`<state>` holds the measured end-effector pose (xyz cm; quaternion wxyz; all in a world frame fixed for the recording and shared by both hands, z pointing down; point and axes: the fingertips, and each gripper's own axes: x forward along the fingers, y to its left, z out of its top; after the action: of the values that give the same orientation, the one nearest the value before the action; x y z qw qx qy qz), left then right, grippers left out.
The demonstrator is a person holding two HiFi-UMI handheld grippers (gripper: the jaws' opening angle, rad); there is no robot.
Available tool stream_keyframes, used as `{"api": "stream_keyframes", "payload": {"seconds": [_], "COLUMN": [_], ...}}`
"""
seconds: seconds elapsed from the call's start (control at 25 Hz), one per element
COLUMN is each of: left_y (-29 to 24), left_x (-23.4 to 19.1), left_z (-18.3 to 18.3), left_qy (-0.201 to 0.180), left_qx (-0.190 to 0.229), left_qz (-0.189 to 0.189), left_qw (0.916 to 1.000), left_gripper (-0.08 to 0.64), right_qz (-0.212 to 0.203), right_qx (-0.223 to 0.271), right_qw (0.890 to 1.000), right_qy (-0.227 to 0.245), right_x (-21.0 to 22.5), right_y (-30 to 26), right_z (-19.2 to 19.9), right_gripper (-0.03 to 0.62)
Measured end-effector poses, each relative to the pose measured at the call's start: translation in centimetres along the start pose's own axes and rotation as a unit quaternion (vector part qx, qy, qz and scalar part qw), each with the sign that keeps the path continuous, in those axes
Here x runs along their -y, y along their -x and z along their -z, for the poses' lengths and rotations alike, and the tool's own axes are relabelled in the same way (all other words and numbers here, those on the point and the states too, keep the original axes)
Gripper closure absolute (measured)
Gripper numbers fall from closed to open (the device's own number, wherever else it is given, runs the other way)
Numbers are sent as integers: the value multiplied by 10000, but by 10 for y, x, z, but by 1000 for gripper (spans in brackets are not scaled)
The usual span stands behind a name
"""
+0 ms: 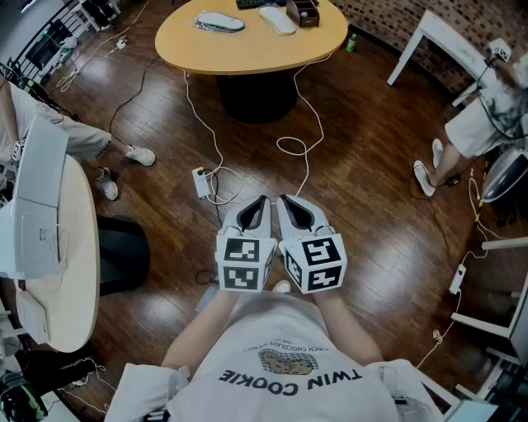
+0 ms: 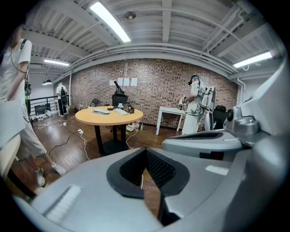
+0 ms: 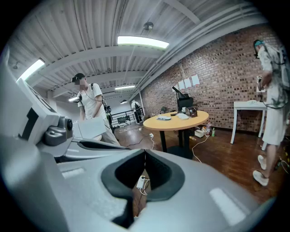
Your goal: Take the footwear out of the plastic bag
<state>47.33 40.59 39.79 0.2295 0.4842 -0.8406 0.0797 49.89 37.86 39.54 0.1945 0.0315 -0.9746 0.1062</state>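
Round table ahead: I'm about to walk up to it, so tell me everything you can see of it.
The table has a rounded, tan wood-look top on one dark central pedestal, standing upright on the dark plank floor. On its far side lie a clear bag with a grey item, a loose white piece and a brown box. White cables trail past its base.

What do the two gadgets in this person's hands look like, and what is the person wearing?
The left gripper and right gripper are smooth light-grey shells that taper to two jaws lined with black ribbed pads. Each has a white cube at its back, the left cube and the right cube, printed with black square markers. The person wears a white T-shirt with a cookie print.
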Motion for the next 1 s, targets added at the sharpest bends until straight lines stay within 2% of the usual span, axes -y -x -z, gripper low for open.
{"api": "stream_keyframes", "payload": {"seconds": [0.24, 0.6, 0.8, 1.0], "left_y": [-50, -108, -123, -141], "left_x": [-69, -161, -198, -214], "left_z": [-24, -74, -94, -99], "left_qy": [61, 94, 57, 46], "left_qx": [-80, -73, 1, -27], "left_qz": [126, 528, 686, 776], "left_qw": [9999, 9985, 9976, 9970], "left_gripper": [552, 552, 552, 552], "right_qz": [72, 326, 481, 567], "right_qx": [-64, -263, -241, -212], "right_qw": [9999, 9991, 9985, 9981], "right_qy": [69, 20, 96, 74], "right_x": [2, -4, -10, -2], "right_y": [-82, -191, -228, -252], "right_z": [-31, -79, -102, -112], "right_gripper": [591, 591, 591, 591]}}
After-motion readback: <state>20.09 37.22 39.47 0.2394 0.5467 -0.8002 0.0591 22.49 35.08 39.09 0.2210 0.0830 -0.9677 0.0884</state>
